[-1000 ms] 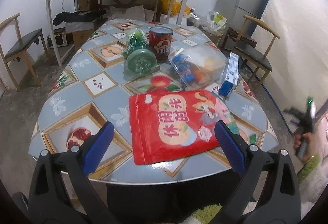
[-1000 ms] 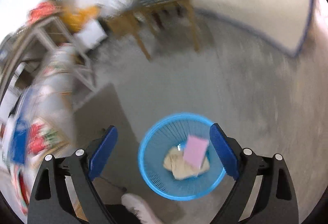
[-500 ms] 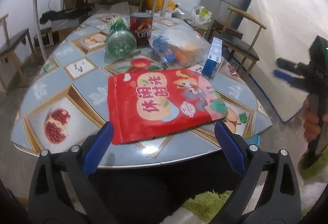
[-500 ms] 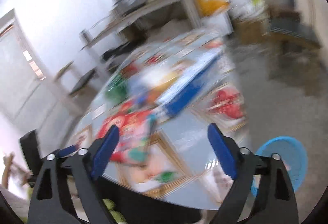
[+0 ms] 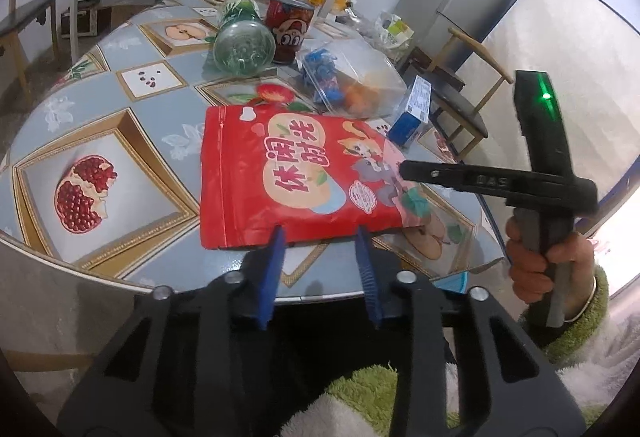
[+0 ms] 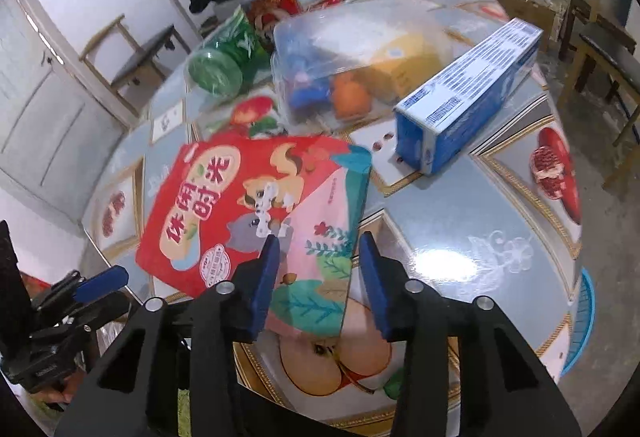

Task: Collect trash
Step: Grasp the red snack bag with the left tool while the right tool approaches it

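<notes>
The red snack pouch (image 5: 296,181) lies flat at the near edge of the fruit-patterned table (image 5: 132,141), a glossy resealable bag with a cartoon cat, peach-coloured ovals and large Chinese characters I cannot read with confidence. The left gripper (image 5: 320,233) sits at the pouch's near edge; its blue jaws have just been closing, and whether they touch the bag I cannot tell. The right gripper (image 6: 316,249) has the pouch's corner between its jaws, which have also just been closing; contact there is unclear too.

Only the left wrist view shows the hand (image 5: 548,261) with a green fuzzy cuff holding the right gripper's handle, whose green light is lit. Only the right wrist view shows the pouch's pink back panel with leaves, and the blue basket (image 6: 582,321) on the floor beyond the table's edge.

Behind the pouch lie a clear bag of snacks (image 5: 352,81) and a blue-and-white carton (image 6: 472,93) with fine print too small to read. Farther back are a green bottle (image 5: 242,37) on its side and a red can (image 5: 292,27).
</notes>
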Available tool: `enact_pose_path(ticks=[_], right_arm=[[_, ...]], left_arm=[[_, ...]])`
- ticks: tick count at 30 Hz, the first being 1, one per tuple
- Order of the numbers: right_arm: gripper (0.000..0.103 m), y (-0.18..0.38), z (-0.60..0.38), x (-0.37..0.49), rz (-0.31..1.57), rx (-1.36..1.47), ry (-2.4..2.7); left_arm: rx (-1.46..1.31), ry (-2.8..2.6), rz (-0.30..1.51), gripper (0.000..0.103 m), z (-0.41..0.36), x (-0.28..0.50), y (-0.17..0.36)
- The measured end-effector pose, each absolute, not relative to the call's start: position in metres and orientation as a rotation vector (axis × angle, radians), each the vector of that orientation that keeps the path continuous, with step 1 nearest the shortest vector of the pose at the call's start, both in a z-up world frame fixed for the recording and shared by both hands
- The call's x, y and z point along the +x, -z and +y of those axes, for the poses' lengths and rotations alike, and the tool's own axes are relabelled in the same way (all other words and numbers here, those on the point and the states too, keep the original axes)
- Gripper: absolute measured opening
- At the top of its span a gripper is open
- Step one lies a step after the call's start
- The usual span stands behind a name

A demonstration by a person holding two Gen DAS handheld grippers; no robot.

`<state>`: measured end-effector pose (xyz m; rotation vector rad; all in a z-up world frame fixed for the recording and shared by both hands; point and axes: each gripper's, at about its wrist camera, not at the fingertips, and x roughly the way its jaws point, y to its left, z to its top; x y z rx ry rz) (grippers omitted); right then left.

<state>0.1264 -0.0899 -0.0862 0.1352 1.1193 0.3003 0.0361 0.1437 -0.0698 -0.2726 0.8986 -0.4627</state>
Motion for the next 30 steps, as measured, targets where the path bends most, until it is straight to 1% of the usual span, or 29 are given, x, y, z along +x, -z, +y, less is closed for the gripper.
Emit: enact_pose_path(ticks=[2, 6, 13, 19, 23, 25, 27, 30], right_arm=[[0.034, 0.09, -0.089, 0.129, 1.149, 0.144, -0.317], [0.032, 0.094, -0.084, 0.126, 1.183, 0.159, -0.343], [0.031, 0.098, -0.071, 0.116, 1.217, 0.21, -0.4], [0.031, 0.104, -0.059, 0.105, 1.273, 0.311, -0.525], [0.032, 0.097, -0.058, 0.102, 1.279, 0.295, -0.577], [0.035, 0.087, -0.06, 0.103, 1.249, 0.264, -0.577], [0.045, 0.072, -0.067, 0.106, 1.196, 0.244, -0.558], [0.049, 0.058, -0.074, 0.116, 1.14, 0.231, -0.519]], left_arm=[[-0.28, 0.465, 0.9, 0.032, 0.144, 0.035, 0.07], [-0.289, 0.469, 0.913, 0.031, 0.144, 0.033, 0.071], [-0.332, 0.46, 0.955, 0.031, 0.153, 0.035, 0.077], [-0.372, 0.42, 0.965, 0.032, 0.169, 0.031, 0.077], [-0.392, 0.38, 0.974, 0.032, 0.181, 0.031, 0.079], [-0.405, 0.366, 0.977, 0.032, 0.187, 0.03, 0.08], [-0.416, 0.36, 0.985, 0.033, 0.19, 0.03, 0.081], [-0.427, 0.361, 0.994, 0.035, 0.192, 0.028, 0.084]])
